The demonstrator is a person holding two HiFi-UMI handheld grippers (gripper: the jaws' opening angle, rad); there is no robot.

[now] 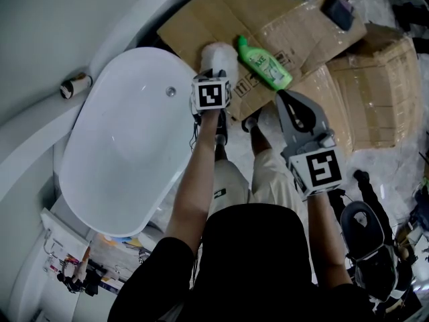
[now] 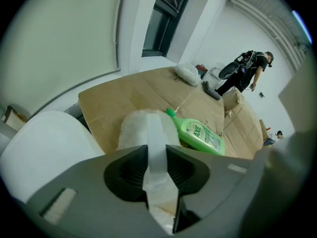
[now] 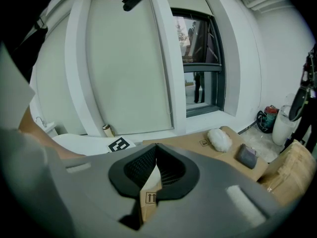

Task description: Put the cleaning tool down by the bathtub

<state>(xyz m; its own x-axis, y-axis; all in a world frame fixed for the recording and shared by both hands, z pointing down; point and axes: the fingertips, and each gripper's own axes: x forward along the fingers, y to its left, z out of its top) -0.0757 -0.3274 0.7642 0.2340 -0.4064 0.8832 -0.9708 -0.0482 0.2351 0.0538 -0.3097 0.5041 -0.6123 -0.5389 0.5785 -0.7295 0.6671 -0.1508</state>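
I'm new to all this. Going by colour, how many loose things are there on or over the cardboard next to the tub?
White fluffy pads: 2 (near pad, far pad)
Green bottle: 1
Dark grey pouch: 1
Total: 4

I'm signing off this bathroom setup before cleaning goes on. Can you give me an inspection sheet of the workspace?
Surface: flattened cardboard on the floor beside the white bathtub.
Job's things: cleaning tool, fluffy white head over the cardboard near the tub's end.
Clutter: green bottle lying on the cardboard; white pad and dark grey block farther off.
Grippers: left gripper shut on the tool's handle; right gripper shut, empty.
Cables: nothing seen.
Surroundings: a window; a person standing far off.
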